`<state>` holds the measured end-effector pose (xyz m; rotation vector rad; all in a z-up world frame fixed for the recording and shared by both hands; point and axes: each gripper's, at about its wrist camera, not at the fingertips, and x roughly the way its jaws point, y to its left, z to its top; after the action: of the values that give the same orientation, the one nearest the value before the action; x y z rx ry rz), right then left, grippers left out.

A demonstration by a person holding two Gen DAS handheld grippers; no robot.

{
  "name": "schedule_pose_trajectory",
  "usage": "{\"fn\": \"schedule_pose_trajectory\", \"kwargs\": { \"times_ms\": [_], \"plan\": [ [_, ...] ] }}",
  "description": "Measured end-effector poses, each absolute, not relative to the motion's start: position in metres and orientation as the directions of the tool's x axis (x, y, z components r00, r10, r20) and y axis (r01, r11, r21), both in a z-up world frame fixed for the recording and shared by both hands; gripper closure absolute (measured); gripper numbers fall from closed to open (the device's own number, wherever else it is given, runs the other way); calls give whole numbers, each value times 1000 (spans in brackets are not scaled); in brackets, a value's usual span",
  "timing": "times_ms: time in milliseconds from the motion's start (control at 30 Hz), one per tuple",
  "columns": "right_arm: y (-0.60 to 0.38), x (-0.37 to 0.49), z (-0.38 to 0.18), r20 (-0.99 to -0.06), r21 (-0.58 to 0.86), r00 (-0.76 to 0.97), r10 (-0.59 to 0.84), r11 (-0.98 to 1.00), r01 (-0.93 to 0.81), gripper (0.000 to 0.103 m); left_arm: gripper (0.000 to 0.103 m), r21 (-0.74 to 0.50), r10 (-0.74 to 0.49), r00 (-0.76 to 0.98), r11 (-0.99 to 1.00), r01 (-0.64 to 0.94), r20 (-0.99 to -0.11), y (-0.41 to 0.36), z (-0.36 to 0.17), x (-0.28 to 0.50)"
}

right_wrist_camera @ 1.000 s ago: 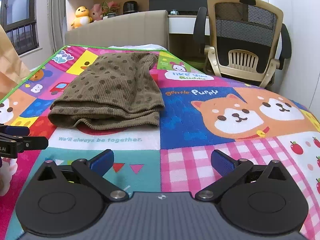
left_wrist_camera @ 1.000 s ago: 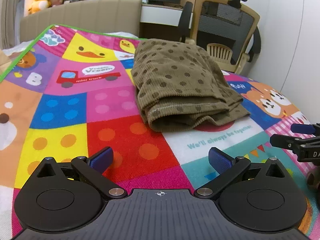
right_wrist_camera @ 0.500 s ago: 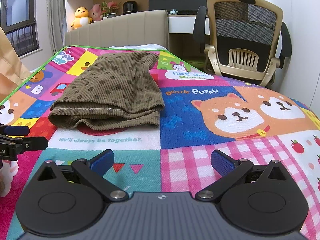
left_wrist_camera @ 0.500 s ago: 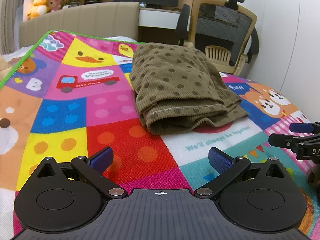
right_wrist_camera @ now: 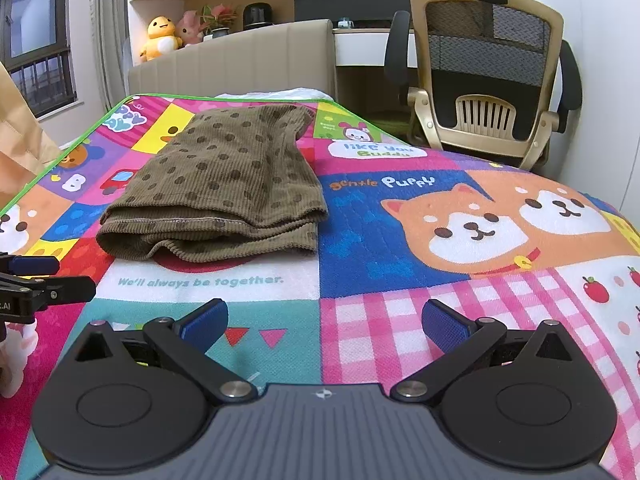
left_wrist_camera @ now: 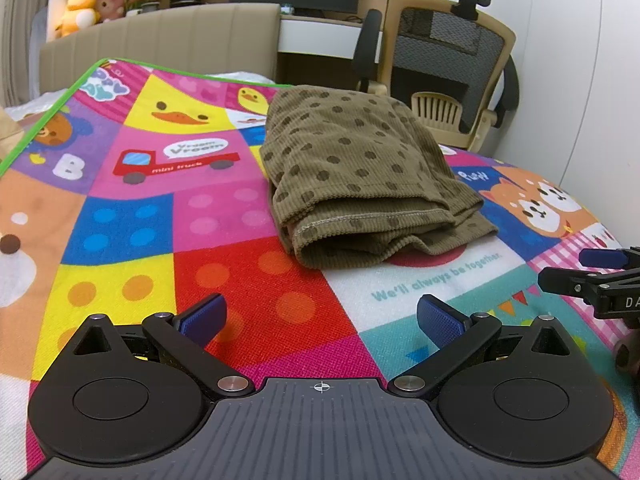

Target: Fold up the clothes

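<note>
Polka-dot corduroy garment (left_wrist_camera: 360,172) lies folded on the play mat (left_wrist_camera: 128,220); both the left gripper (left_wrist_camera: 320,316) and right gripper (right_wrist_camera: 324,320) hold their fingers open, empty. Grabbing one layer only could undo the fold.

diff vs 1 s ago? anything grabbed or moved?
Nothing grabbed or released. The left gripper tilted slightly: in its view the brown dotted garment slid a little lower and right. The right gripper barely moved. Both stay open and empty above the play mat; the garment stays folded in the same spot.
</note>
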<state>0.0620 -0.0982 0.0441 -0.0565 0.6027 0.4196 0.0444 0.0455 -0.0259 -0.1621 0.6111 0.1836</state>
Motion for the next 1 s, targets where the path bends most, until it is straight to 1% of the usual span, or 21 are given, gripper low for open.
{"fn": "schedule_pose_trajectory", "kwargs": {
  "times_ms": [1000],
  "plan": [
    [-102, 64, 43, -567, 89, 736, 370, 916, -391, 0, 0, -107, 122, 802, 969, -225, -585, 47, -26, 44]
  ]
}}
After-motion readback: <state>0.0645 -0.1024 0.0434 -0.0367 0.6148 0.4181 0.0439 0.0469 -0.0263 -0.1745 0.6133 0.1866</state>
